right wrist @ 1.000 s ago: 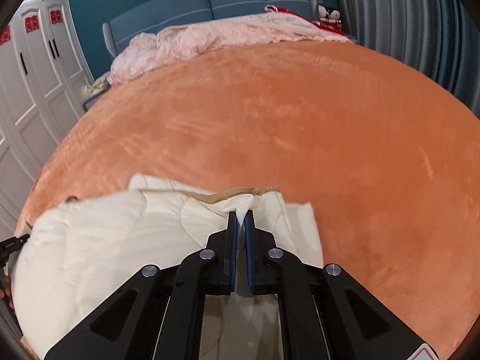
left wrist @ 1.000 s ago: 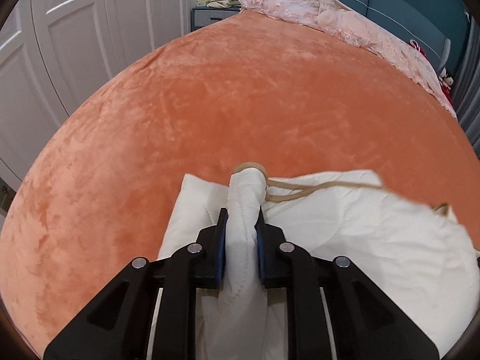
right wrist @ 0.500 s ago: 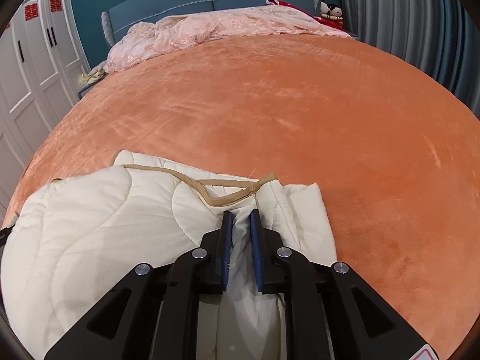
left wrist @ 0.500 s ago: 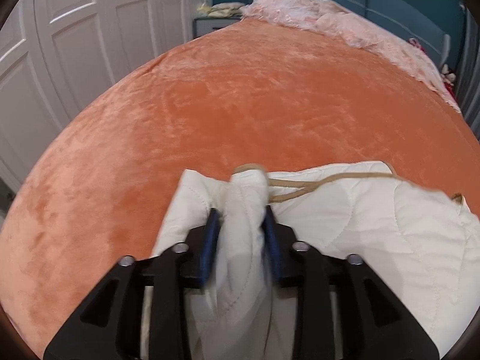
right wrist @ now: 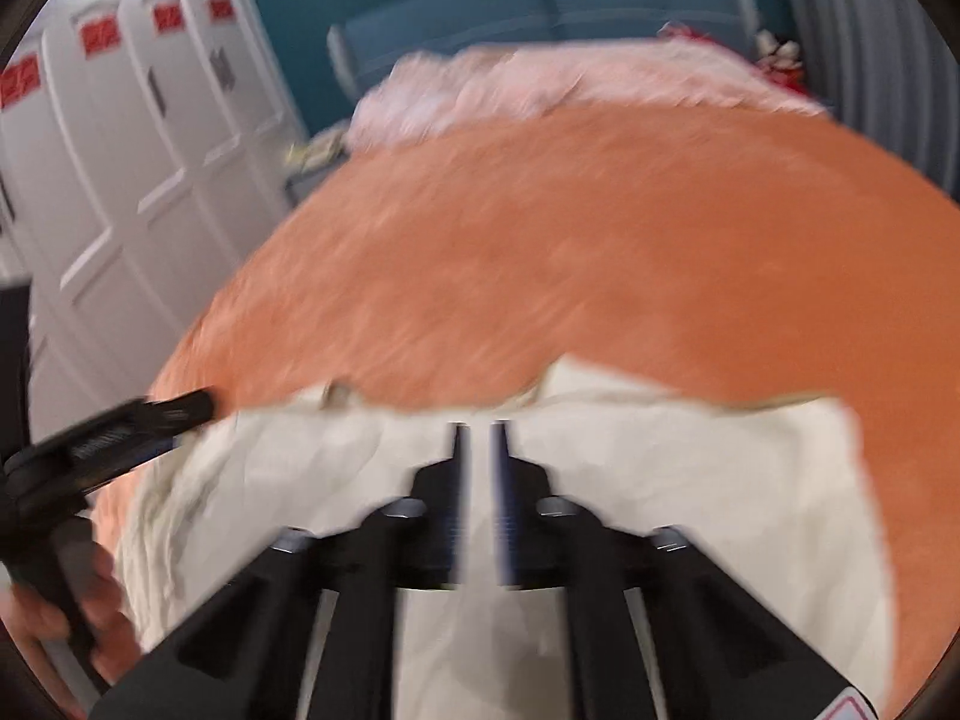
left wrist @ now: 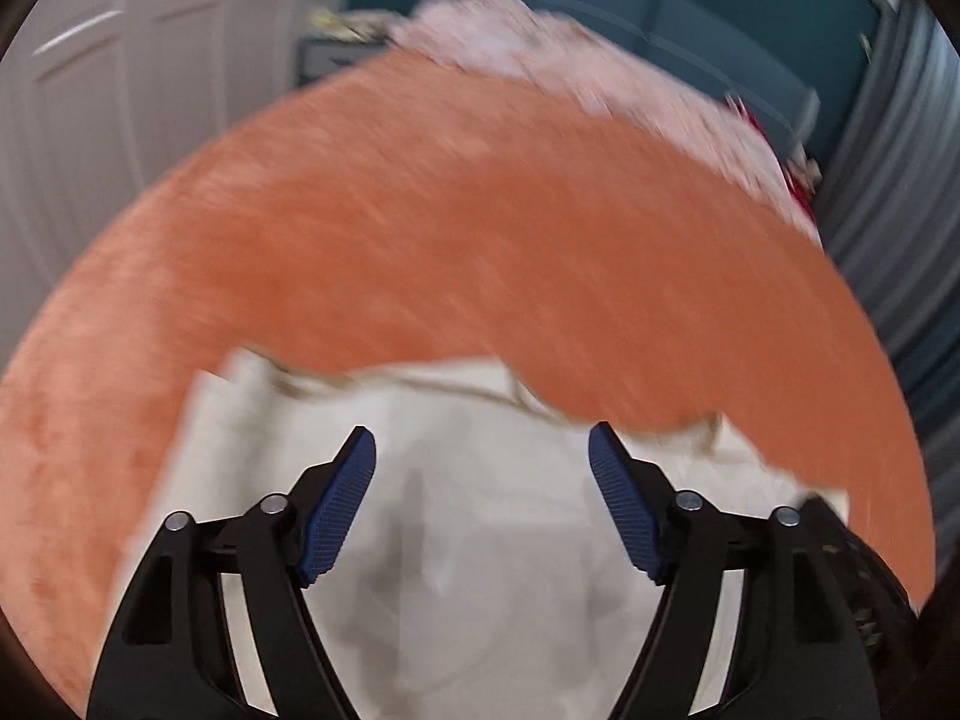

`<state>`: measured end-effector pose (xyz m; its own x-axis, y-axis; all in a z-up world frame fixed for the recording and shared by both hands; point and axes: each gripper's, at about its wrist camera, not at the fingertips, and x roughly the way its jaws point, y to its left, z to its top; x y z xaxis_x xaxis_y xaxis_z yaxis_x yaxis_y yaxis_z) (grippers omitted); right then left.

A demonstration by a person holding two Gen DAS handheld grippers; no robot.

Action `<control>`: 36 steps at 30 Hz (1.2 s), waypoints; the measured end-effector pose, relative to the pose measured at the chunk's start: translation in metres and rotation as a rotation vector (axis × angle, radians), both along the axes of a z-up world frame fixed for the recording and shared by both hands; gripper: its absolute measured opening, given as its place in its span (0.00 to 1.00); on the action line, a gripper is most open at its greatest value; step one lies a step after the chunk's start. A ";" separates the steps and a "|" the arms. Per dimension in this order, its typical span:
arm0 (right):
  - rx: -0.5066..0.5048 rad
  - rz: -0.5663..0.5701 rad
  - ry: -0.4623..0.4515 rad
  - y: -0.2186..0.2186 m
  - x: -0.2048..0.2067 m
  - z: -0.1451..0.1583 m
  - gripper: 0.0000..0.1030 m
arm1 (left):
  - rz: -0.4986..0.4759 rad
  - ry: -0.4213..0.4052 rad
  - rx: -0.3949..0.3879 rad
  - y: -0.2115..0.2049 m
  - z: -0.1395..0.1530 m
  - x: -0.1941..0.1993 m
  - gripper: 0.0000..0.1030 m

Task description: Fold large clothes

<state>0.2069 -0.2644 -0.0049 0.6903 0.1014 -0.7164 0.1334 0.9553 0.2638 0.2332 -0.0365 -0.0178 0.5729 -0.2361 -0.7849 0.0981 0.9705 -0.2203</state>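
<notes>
A cream quilted garment [left wrist: 480, 516] with a tan trim lies folded on the orange bed cover [left wrist: 456, 228]; it also shows in the right wrist view [right wrist: 690, 480]. My left gripper [left wrist: 482, 447] is wide open above the garment and holds nothing. My right gripper [right wrist: 478, 429] hovers over the garment with its jaws nearly together, a narrow gap between them and no cloth in it. The left gripper's black body [right wrist: 114, 438] shows at the garment's left edge in the right wrist view. Both views are blurred.
The orange cover [right wrist: 600, 252] spreads far ahead. A pink crumpled blanket [left wrist: 576, 72] lies along the blue headboard [right wrist: 540, 6]. White wardrobe doors [right wrist: 132, 138] stand on the left. Grey curtains [left wrist: 888, 192] hang on the right.
Both grippers have let go of the cream garment, which now lies flat. The left jaws have opened wide. Both grippers have pulled back and tilted up.
</notes>
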 end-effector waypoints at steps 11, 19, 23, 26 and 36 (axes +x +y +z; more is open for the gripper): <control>0.014 0.024 0.129 0.020 0.020 -0.073 0.00 | -0.070 -0.016 0.176 -0.050 -0.074 0.000 0.66; -0.019 0.030 0.119 0.023 0.026 -0.082 0.00 | -0.070 -0.040 0.212 -0.054 -0.084 -0.002 0.71; -0.021 0.026 0.109 0.024 0.026 -0.083 0.00 | -0.061 -0.053 0.215 -0.056 -0.086 -0.004 0.71; -0.027 0.023 0.103 0.025 0.025 -0.085 0.00 | -0.055 -0.060 0.218 -0.056 -0.087 -0.004 0.71; -0.041 0.015 0.092 0.027 0.026 -0.087 0.00 | -0.041 -0.075 0.226 -0.059 -0.088 -0.006 0.71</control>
